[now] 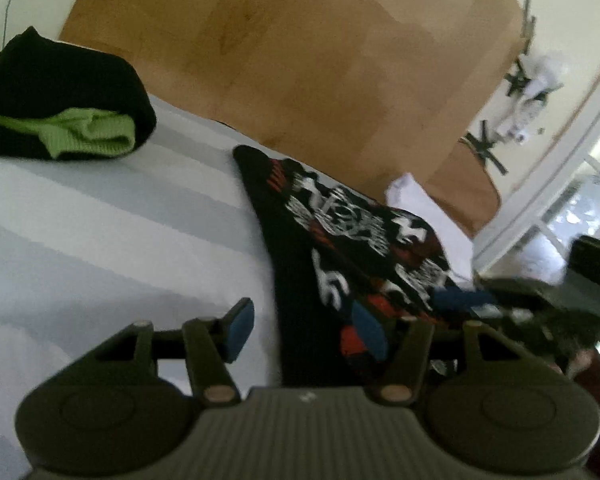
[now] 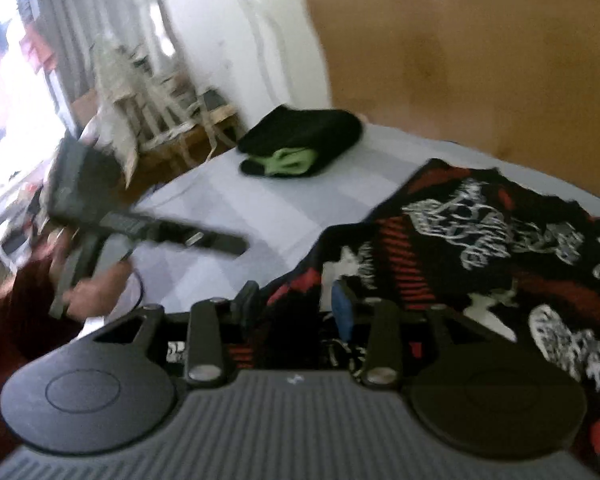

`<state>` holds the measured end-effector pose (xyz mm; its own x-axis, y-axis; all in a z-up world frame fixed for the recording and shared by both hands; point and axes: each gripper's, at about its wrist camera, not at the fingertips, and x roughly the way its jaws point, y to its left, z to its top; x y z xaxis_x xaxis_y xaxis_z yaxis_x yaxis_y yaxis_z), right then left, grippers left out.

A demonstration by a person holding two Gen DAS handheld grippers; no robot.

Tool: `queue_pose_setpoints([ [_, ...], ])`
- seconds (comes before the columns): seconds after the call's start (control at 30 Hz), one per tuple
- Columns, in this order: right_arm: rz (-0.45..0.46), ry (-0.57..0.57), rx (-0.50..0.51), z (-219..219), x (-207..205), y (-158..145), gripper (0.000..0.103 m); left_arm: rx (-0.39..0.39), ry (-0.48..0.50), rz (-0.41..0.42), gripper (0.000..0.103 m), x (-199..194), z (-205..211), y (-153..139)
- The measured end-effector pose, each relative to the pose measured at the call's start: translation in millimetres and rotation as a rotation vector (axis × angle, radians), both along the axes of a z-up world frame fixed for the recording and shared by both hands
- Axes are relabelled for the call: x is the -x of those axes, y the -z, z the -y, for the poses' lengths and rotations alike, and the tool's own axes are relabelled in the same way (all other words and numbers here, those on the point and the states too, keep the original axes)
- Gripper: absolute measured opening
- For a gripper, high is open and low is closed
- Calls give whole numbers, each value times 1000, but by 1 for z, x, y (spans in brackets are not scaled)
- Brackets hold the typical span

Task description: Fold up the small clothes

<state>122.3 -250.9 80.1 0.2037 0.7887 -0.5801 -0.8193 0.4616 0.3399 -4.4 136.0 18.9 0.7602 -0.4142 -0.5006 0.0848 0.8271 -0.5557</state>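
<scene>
On the striped bed (image 1: pixel 100 216), the printed garment (image 1: pixel 340 232) lies loosely between both wide-spread tools, left tool (image 1: pixel 304 330) and right tool (image 2: pixel 296 300); its slack edge could be missed or bunched.

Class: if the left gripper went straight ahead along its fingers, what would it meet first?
Probably the black printed garment, whose near edge lies between the left gripper's open fingers, on the striped bedsheet. Blur leaves depth uncertain.

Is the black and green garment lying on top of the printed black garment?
No, the black and green garment lies apart from the printed garment, with bare striped sheet between them.
</scene>
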Motion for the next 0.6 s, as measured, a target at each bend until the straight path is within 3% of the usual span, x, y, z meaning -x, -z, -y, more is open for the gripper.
queue_pose_setpoints([
  [0.1,-3,-15,-3,-11,5,4,54,10,-7,9,54,27,2,3],
  [0.17,17,-43,23,-20,11,8,54,39,-3,5,50,44,3,6],
  [0.27,8,-44,56,-26,11,22,54,96,40,24,31,73,8,13],
  [0.33,-45,-19,75,-27,7,36,51,114,65,30,18,87,14,17],
  [0.4,-84,-1,99,-24,7,45,7,115,94,25,18,97,22,22],
  [0.47,-64,46,83,-14,12,39,6,118,119,21,25,104,29,26],
  [0.5,-47,72,68,-8,13,33,6,108,129,5,49,105,34,27],
  [0.53,-29,104,49,-1,13,25,6,79,126,-6,59,105,38,28],
  [0.6,-4,150,17,12,14,9,5,-15,118,3,58,108,47,23],
])
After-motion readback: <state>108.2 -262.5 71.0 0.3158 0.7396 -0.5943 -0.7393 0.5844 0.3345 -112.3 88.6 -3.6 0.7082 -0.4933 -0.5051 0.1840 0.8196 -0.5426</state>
